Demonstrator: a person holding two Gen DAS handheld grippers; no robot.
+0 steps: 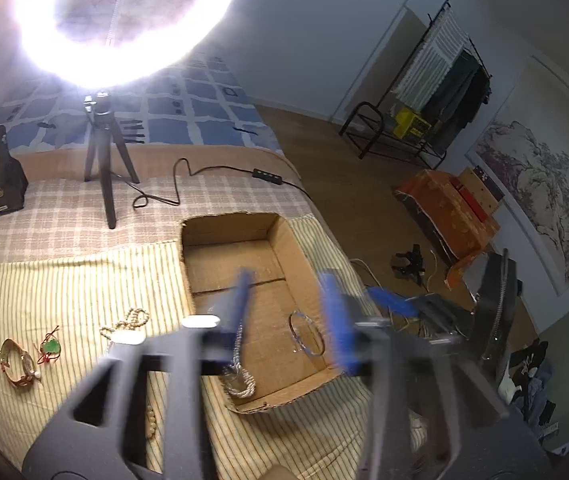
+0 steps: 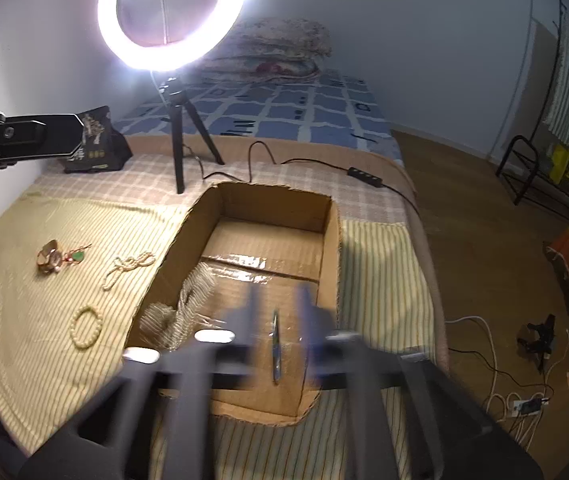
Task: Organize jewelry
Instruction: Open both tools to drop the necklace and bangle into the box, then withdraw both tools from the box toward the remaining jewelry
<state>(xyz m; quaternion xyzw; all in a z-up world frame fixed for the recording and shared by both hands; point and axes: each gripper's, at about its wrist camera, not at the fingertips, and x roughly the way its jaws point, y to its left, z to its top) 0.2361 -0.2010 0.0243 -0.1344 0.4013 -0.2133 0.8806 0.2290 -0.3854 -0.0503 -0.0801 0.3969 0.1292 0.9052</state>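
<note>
The left gripper stood wide above the cardboard box, with a silver chain trailing off its left finger into the box's near corner; the right gripper also stood wide, holding nothing. On the striped cloth left of the box lay a pearl necklace, a bead bracelet and a watch. I judged them light, limp and slippery, best pinched across a bunched strand or the watch's band.

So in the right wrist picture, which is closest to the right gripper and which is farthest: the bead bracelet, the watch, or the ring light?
From the right gripper:
1. Bead bracelet, on the striped cloth, left of the box.
2. Watch, farther back on the left.
3. Ring light, up at the back on its tripod.
</note>
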